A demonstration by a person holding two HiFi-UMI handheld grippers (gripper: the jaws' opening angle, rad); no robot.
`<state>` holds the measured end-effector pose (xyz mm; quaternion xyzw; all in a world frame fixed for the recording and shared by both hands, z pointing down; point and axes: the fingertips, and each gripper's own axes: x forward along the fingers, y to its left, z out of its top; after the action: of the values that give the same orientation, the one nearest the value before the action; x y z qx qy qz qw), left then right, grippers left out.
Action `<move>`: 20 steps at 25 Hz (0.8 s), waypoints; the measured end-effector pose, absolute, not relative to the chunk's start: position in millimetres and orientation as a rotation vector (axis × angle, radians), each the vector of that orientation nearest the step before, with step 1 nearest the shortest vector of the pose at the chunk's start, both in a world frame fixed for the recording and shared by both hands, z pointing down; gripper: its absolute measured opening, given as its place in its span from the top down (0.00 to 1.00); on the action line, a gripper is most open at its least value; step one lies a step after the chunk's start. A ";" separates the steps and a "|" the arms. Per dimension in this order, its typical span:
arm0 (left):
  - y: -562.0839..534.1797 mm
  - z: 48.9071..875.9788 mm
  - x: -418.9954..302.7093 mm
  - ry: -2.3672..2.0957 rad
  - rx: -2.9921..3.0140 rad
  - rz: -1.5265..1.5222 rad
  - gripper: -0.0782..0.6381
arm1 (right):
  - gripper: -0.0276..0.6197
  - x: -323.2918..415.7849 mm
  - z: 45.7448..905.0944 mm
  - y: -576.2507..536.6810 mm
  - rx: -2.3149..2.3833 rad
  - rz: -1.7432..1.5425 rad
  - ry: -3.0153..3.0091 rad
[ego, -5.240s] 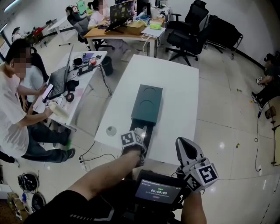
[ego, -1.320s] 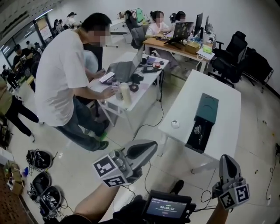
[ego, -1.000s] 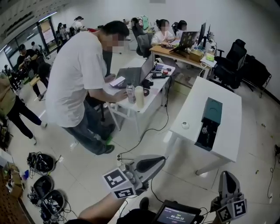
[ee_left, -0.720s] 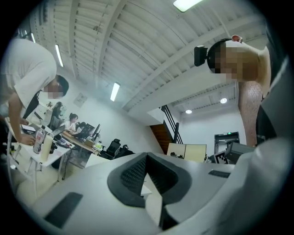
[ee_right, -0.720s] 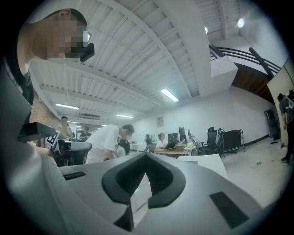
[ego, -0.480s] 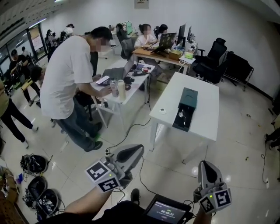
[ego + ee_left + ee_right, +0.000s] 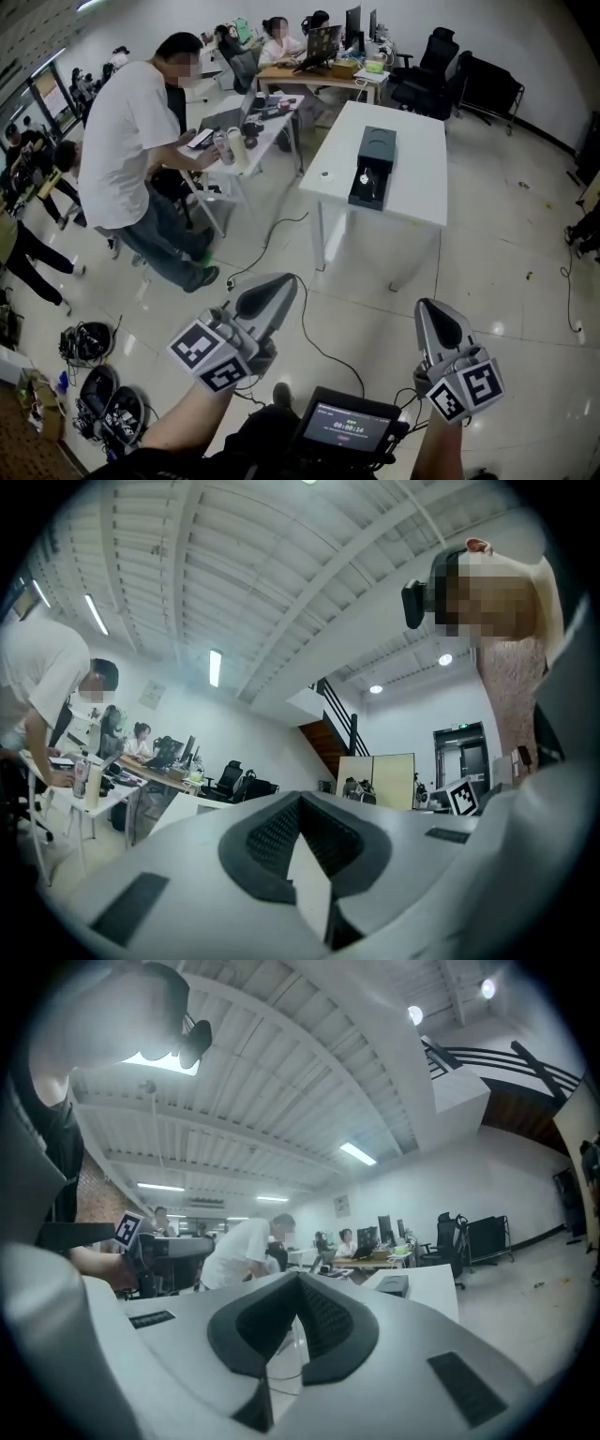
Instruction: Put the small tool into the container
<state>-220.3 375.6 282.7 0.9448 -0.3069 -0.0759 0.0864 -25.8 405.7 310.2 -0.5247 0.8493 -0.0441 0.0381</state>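
Observation:
The dark green container (image 7: 373, 161) lies on the white table (image 7: 412, 178) far ahead, its drawer pulled out toward me with a small shiny tool (image 7: 365, 176) in it. Both grippers are held low near my body, well away from the table and pointing level toward it. My left gripper (image 7: 268, 294) is shut with nothing between its pads (image 7: 272, 841). My right gripper (image 7: 434, 322) is also shut and empty. In the right gripper view the container (image 7: 392, 1284) shows small on the table (image 7: 427, 1299), beyond the gripper (image 7: 298, 1281).
A person in a white shirt (image 7: 131, 131) bends over a cluttered desk (image 7: 246, 131) to the left of the table. A black cable (image 7: 302, 323) runs across the tiled floor. Gear lies at the lower left (image 7: 103, 405). Office chairs (image 7: 441, 64) stand behind the table.
The table with the container has drawn farther away and shifted up in the head view. Both grippers stay shut and travel with me, away from the table.

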 end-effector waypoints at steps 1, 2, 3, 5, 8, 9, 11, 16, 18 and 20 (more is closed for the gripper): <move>379.0 284.1 -225.6 -0.909 2.812 -0.229 0.86 | 0.94 -31.5 310.4 410.8 -1.615 -0.133 2.607; 381.2 286.0 -231.3 -0.907 2.811 -0.227 0.86 | 0.94 -36.9 310.4 414.4 -1.625 -0.132 2.605; 382.4 288.1 -237.9 -0.911 2.812 -0.219 0.86 | 0.94 -42.4 310.0 417.2 -1.638 -0.133 2.598; 381.8 291.5 -253.8 -0.929 2.810 -0.199 0.86 | 0.94 -54.7 308.1 422.8 -1.666 -0.139 2.569; 380.4 292.1 -275.2 -0.914 2.813 -0.195 0.86 | 0.94 -74.7 302.7 429.1 -1.711 -0.118 2.541; 380.9 292.6 -280.9 -0.905 2.822 -0.191 0.86 | 0.94 -81.5 301.7 430.2 -1.721 -0.115 2.536; 382.5 292.6 -291.2 -0.892 2.847 -0.177 0.86 | 0.94 -93.3 301.2 432.8 -1.732 -0.128 2.523; 382.2 290.4 -312.1 -0.900 2.909 -0.163 0.86 | 0.94 -111.8 298.6 431.5 -1.767 -0.105 2.520; 381.2 290.6 -318.0 -0.899 2.911 -0.158 0.86 | 0.94 -118.4 298.0 432.2 -1.773 -0.098 2.520; 380.9 289.2 -321.9 -0.900 2.912 -0.155 0.86 | 0.94 -123.3 296.9 434.4 -1.780 -0.098 2.518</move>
<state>-321.9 380.9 289.2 0.9532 -0.2947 -0.0509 0.0447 -123.3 434.4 296.9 -0.5766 0.8159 -0.0319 0.0284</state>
